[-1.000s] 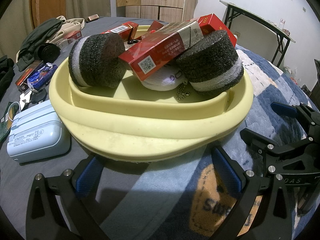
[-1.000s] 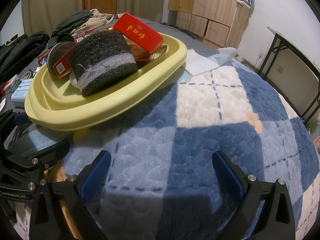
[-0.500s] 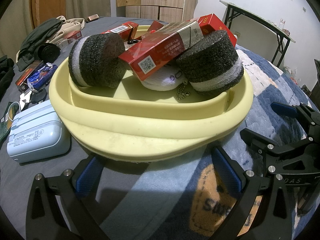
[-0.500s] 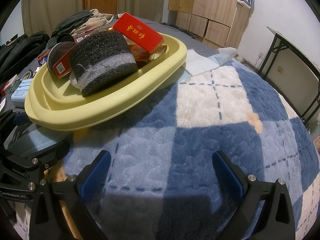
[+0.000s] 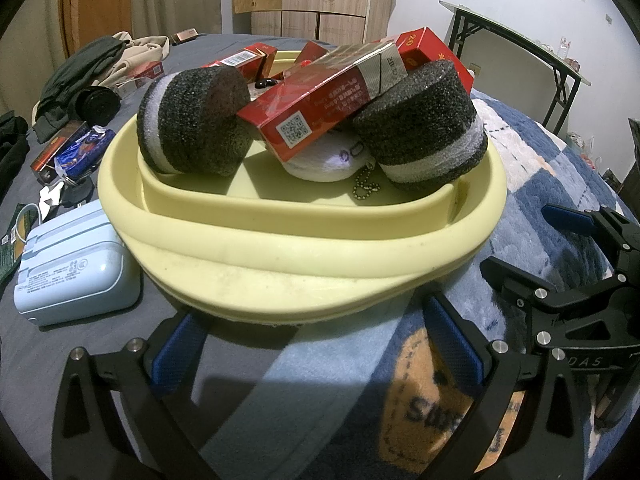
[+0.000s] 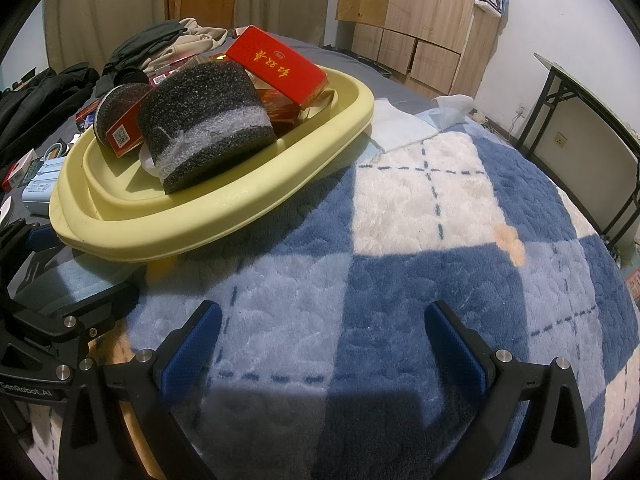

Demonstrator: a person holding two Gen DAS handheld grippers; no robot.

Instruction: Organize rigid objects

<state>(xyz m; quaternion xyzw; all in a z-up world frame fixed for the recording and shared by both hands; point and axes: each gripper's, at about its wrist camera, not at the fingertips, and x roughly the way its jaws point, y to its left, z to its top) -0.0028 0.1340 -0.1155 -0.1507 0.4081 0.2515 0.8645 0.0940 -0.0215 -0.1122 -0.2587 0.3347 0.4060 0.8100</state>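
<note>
My left gripper (image 5: 316, 348) was spread wide with nothing between its blue pads, resting low over the bedding just short of the yellow basin (image 5: 304, 248). My right gripper (image 6: 324, 344) was spread apart too and empty, hovering over the blue-and-white plaid blanket (image 6: 420, 208) with the basin off to its left.

The basin sat partly on the blanket and partly on the grey sheet. Inside it, piled loosely: a black foam cylinder (image 5: 192, 120) lying on its side at the left, another black foam cylinder (image 5: 424, 128) wrapped with a white band at the right, and a red carton (image 5: 320, 104) propped at a slant between them and touching both. A second red carton (image 6: 276, 64) with gold lettering lay across the top at the back. Under the slanted carton sat a white rounded thing (image 5: 328, 160) with a bead chain (image 5: 366, 186) trailing onto the basin floor — I could not tell what it was.

Just beside the basin's left edge lay a pale blue case (image 5: 72, 260) on the sheet. Farther left were a small red box (image 5: 56, 152), a blue wrapper (image 5: 80, 148) and dark clothing (image 5: 84, 68).

I judged the sorting well along — most of the hard items were already in the basin. The blue case and the small red box, lying outside it, looked like what was left.
</note>
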